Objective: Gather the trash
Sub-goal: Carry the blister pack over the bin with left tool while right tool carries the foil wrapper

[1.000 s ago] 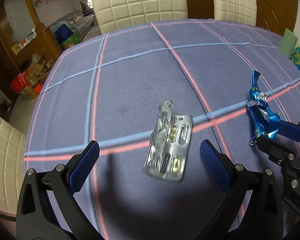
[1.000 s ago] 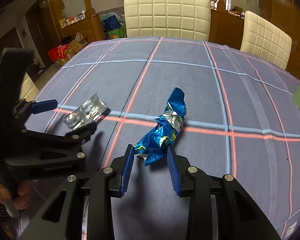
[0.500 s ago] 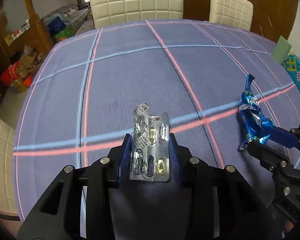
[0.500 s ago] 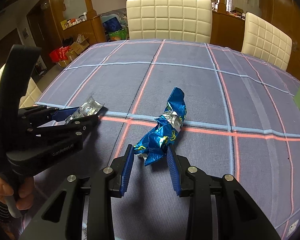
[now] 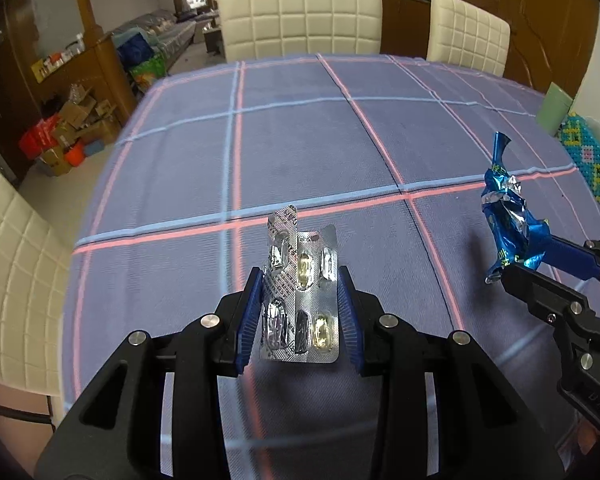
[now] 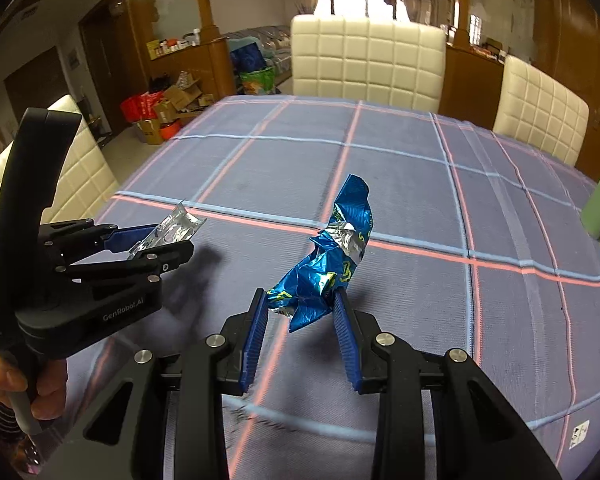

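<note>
Both pieces grabbed, pickup step looks done imo.

- left claw (image 5: 300, 312) clenched on blister pack (image 5: 300, 300), pack upright between pads, looks lifted off surface (image 5: 300, 140)
- right claw (image 6: 300, 320) clamped on blue wrapper (image 6: 324, 264), crumpled, sticking up and forward, shadow beneath so seems off cloth
- claws side by side, near each other, not touching
- farther out: plaid cloth bare, white chairs (image 6: 368, 60) beyond
- no bin visible in either view, so next move = find one, carry both over, keep grip firm, wrapper is slippery foil, pack held only by edges
</note>
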Demonstrator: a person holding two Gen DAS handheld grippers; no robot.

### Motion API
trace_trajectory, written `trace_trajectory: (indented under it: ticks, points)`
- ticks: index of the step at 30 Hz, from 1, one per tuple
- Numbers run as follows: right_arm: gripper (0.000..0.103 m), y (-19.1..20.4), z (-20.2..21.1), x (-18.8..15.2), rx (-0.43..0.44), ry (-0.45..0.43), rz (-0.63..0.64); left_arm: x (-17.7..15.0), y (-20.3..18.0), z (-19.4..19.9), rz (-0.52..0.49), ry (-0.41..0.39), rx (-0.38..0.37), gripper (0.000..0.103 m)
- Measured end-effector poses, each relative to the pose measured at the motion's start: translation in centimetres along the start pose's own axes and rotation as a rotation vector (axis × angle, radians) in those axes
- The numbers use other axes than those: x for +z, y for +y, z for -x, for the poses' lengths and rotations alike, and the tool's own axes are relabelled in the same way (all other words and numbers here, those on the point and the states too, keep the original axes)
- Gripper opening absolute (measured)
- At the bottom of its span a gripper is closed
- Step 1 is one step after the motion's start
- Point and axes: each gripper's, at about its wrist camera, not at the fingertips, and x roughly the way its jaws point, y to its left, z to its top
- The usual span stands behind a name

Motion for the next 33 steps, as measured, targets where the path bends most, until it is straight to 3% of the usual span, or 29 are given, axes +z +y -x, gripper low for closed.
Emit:
trace_trajectory:
  ticks: [17,33]
  points:
    - [0.033,7.3,3.3,0.3,0.041,-0.049,0.113,-4.2,5.5,7.3,0.078,-0.101,0.06,0.04]
    - [0.033,17.6,0.1,0.7,0.149,-0.008,0.283,-10.9,15.3,10.5,0.21,-0.111,0.248,0.04]
